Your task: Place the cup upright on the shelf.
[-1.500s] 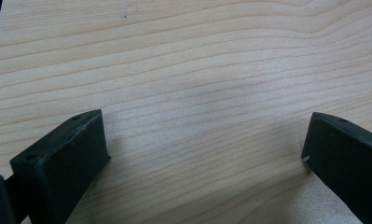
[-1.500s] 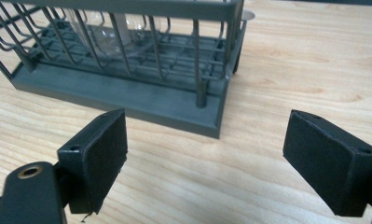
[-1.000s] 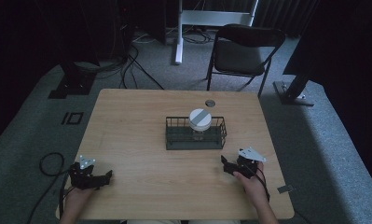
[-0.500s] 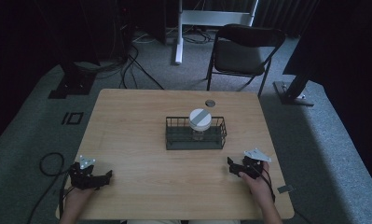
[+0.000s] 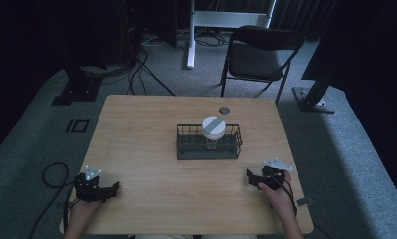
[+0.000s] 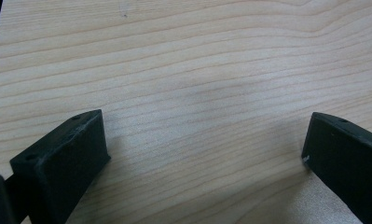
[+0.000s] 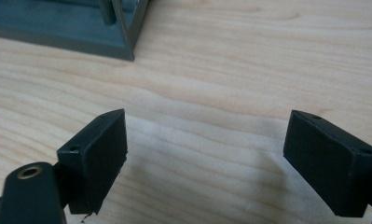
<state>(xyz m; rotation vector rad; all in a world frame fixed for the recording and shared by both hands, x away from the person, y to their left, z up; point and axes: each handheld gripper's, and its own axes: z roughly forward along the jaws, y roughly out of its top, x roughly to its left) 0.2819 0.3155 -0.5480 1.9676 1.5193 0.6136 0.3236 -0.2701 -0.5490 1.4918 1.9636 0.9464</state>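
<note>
One white round-lidded jar point(image 5: 214, 130) sits inside the dark wire rectangular basket point(image 5: 186, 149) at the middle of the light wooden table point(image 5: 146, 124), standing upright toward the basket's centre, its grey-striped lid facing up at me. Both grippers are well apart from it, down at the near edge.

I have the right gripper point(image 5: 255, 179) on the near right part of the table, in the person's right hand point(image 5: 278, 191), jaws pointing left across the wood. In the right gripper view point(image 7: 207, 154) the two black jaws are spread wide with bare wood grain between them, pinching nothing, and a corner of the basket point(image 7: 104, 32) shows at the top left, near but not touching.

I have the left gripper point(image 5: 104, 189) at the near left corner, held in the person's left hand point(image 5: 81, 211), jaws pointing right. The left gripper view point(image 6: 202, 154) gives me its jaws spread just as wide, only table surface between them.

Beyond the far edge, a small round dark disc point(image 5: 224, 109) lies on the table behind the basket, and a black folding chair point(image 5: 258, 55) stands on the grey carpet past that.
</note>
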